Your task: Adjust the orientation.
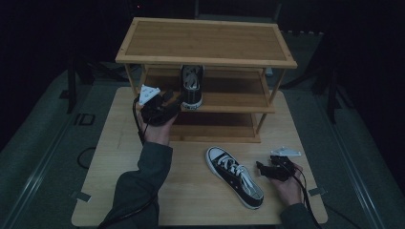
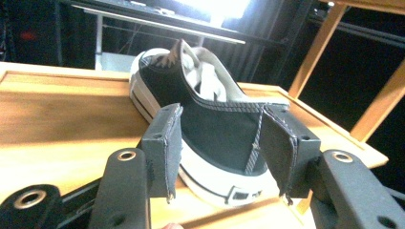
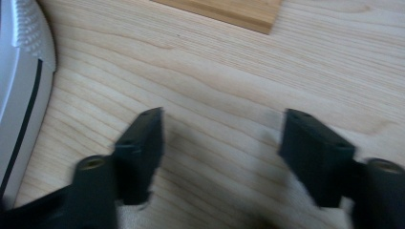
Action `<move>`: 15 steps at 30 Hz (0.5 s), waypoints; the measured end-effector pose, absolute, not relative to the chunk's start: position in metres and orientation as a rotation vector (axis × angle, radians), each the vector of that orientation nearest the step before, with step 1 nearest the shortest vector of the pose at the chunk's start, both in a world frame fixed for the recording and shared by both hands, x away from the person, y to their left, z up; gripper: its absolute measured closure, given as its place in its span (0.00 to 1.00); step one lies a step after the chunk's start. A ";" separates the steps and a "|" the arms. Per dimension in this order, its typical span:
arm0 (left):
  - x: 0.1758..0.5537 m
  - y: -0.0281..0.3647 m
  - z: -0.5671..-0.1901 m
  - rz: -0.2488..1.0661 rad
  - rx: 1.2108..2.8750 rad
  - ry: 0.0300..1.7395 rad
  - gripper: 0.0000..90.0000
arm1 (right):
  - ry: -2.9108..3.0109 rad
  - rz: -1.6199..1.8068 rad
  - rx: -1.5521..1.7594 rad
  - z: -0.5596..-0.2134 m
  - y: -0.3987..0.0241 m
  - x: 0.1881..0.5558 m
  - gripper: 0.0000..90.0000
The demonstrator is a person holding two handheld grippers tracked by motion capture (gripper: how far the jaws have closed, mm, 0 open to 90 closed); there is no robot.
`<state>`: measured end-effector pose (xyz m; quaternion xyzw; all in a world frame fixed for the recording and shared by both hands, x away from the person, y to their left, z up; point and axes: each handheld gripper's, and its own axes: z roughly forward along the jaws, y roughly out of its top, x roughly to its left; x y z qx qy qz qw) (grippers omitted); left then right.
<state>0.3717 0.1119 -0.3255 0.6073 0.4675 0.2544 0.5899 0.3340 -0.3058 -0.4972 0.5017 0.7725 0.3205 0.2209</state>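
A black low-top sneaker [image 1: 191,88] with a white sole stands on the middle shelf [image 1: 234,98] of a wooden shoe rack [image 1: 205,43], heel toward me. My left gripper [image 1: 169,98] is at that heel. In the left gripper view, the left gripper [image 2: 222,117] has its jaws apart on either side of the sneaker's heel [image 2: 215,138], and the pads do not press on it. The matching sneaker [image 1: 234,176] lies on the table, toe toward me. My right gripper [image 1: 261,168] rests to its right. In the right gripper view, the right gripper [image 3: 222,119] stands open over bare wood, with the sneaker's white sole [image 3: 19,71] at the left edge.
The rack stands at the back of the light wooden table [image 1: 191,205], with a top shelf, a middle shelf and a bottom shelf [image 1: 215,126]. Dark floor surrounds the table. The person's sleeved forearms come in from the bottom edge.
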 end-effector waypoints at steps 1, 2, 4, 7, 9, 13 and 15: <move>0.370 0.112 -0.327 0.594 1.423 1.082 0.56 | 2.129 0.886 1.390 -0.497 -0.307 0.333 0.48; 0.370 0.112 -0.327 0.594 1.423 1.082 0.56 | 2.129 0.886 1.390 -0.497 -0.307 0.333 0.48; 0.366 0.112 -0.333 0.597 1.455 1.071 0.55 | 2.124 0.958 1.363 -0.491 -0.308 0.328 0.56; 0.364 0.114 -0.337 0.597 1.466 1.076 0.55 | 2.104 0.997 1.352 -0.484 -0.309 0.324 0.60; 0.362 0.115 -0.342 0.600 1.481 1.078 0.55 | 2.091 1.051 1.337 -0.477 -0.311 0.318 0.62; 0.361 0.117 -0.348 0.608 1.499 1.086 0.55 | 2.074 1.109 1.326 -0.468 -0.312 0.308 0.64; 0.361 0.118 -0.352 0.607 1.512 1.090 0.55 | 2.070 1.132 1.313 -0.463 -0.312 0.303 0.65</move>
